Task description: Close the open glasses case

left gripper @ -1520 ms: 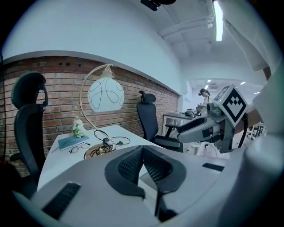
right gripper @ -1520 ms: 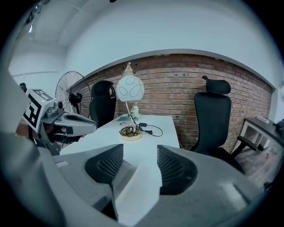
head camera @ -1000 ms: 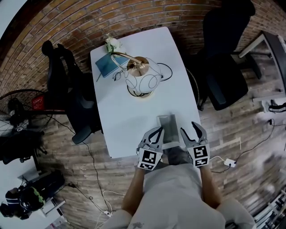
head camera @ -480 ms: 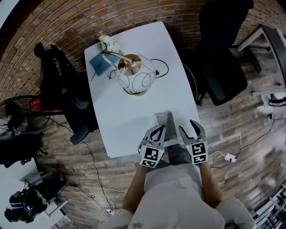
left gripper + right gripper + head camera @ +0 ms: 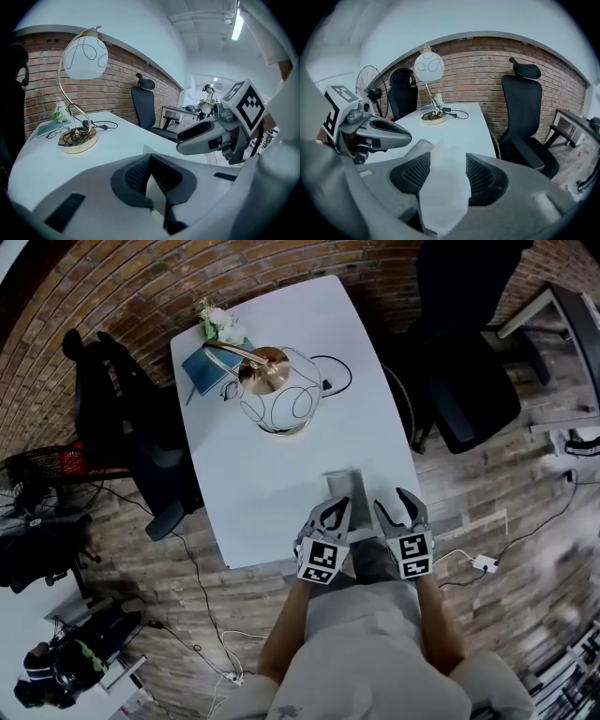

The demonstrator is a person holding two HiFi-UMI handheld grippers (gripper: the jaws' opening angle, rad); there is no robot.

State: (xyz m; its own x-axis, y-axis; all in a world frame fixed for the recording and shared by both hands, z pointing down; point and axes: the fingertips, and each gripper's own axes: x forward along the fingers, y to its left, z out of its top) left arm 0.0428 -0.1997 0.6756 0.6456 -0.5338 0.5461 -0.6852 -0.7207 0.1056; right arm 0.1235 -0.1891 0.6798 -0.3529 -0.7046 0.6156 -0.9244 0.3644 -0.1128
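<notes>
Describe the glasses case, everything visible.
The case is pale grey, matte and flat-panelled, like stiff card. It lies at the near edge of the white table, lengthwise away from the person. One panel stands between the pads of the right tongs, filling their gap; a narrow sliver sits between the almost-closed left tongs. Nothing else on the table touches it. How far it is folded shut cannot be told.

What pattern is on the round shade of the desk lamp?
The white globe lamp shade carries thin black looping lines; it shows best in the left gripper view.
</notes>
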